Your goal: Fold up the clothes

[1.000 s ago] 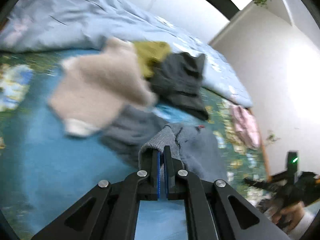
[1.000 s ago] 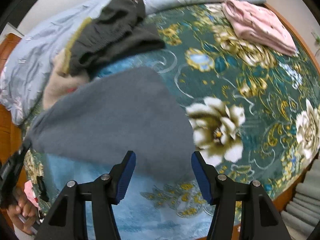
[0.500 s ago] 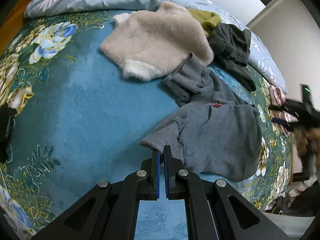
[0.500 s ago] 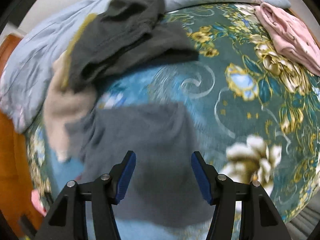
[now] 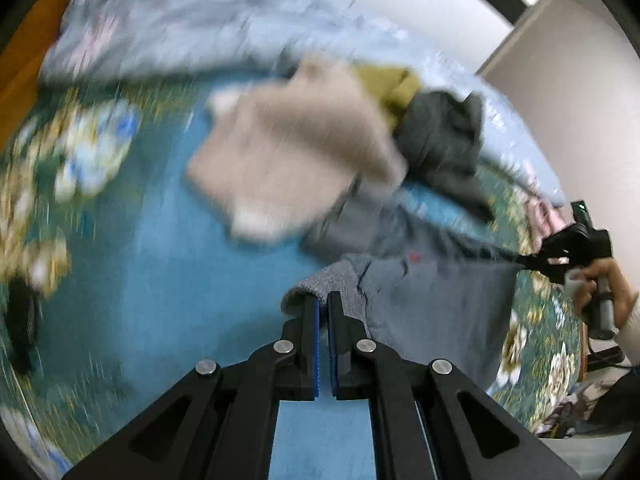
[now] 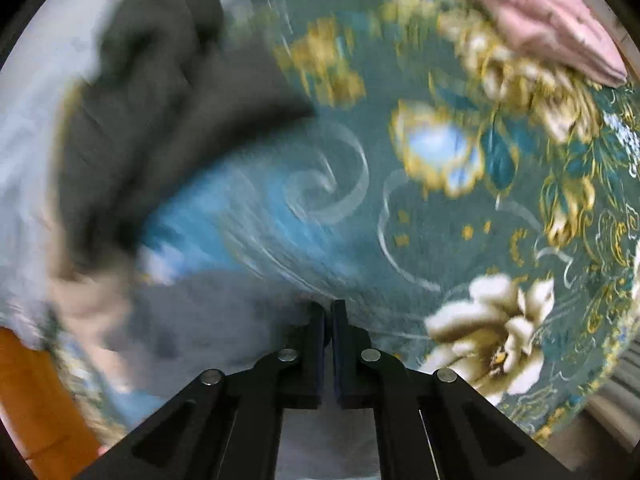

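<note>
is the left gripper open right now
No, the left gripper has its fingers pressed together on the ribbed edge of the grey garment.

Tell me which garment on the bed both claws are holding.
The blue-grey sweater, stretched between the left claw and right claw. The beige, dark grey and pink garments lie untouched.

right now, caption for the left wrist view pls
Left gripper pinches the cuff of a grey garment while the right gripper holds its far edge above the bed.
</note>
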`<action>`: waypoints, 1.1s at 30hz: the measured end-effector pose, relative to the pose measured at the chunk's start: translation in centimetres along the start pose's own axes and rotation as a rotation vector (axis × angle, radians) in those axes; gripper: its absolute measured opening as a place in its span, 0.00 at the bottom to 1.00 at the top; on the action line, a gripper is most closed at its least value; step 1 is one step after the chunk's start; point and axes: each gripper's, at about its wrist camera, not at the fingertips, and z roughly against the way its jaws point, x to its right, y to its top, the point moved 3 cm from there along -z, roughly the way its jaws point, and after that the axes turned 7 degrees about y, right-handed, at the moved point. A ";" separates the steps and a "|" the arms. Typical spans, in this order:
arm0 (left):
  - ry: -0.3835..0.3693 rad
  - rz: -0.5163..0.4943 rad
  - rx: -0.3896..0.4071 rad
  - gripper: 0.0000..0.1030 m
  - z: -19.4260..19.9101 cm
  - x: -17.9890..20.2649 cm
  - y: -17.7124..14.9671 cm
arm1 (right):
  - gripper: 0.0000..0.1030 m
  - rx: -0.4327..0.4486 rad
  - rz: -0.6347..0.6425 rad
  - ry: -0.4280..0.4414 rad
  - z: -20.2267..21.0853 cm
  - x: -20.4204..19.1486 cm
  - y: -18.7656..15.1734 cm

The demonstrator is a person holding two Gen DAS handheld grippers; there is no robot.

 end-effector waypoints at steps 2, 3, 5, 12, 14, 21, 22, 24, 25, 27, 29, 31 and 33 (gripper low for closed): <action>-0.014 -0.046 0.102 0.03 2.0 1.6 3.7 | 0.03 0.071 0.010 0.093 4.2 -1.3 0.4; -0.022 -0.057 0.142 0.03 3.0 2.0 5.0 | 0.03 0.127 0.031 0.143 7.2 -2.1 0.3; -0.056 -0.062 0.253 0.03 6.3 2.9 8.0 | 0.03 0.224 0.062 0.209 11.6 -3.5 -0.1; -0.041 -0.057 0.382 0.04 11.9 1.4 8.0 | 0.03 0.443 0.100 0.249 19.9 -0.7 -7.2; 0.017 -0.054 0.290 0.04 9.3 0.1 5.4 | 0.03 0.289 0.037 0.186 14.7 1.9 -10.5; 0.206 0.078 -0.152 0.00 -4.0 -6.9 -4.5 | 0.03 -0.059 -0.191 0.044 -1.7 8.7 -20.0; 0.203 0.122 -0.173 0.00 -4.5 -7.8 -5.1 | 0.03 -0.064 -0.213 0.048 -2.4 9.0 -20.4; 0.179 0.232 -0.186 0.00 -4.4 -9.4 -5.9 | 0.03 -0.058 -0.177 0.049 -2.1 8.5 -20.0; 0.167 0.287 -0.192 0.00 -4.4 -10.2 -6.3 | 0.03 -0.055 -0.153 0.049 -1.8 8.2 -19.7; 0.147 0.360 -0.209 0.00 -4.7 -10.9 -7.1 | 0.06 -0.050 -0.099 0.037 -1.1 7.5 -18.9; 0.130 0.398 -0.231 0.02 -5.2 -10.8 -7.8 | 0.07 -0.035 -0.034 0.002 -0.1 6.5 -18.0; 0.113 0.436 -0.252 0.24 -5.8 -10.6 -8.5 | 0.08 -0.007 0.034 -0.056 0.6 5.8 -16.8; 0.097 0.474 -0.274 0.46 -6.3 -10.5 -9.2 | 0.13 0.026 0.095 -0.076 0.8 4.6 -15.3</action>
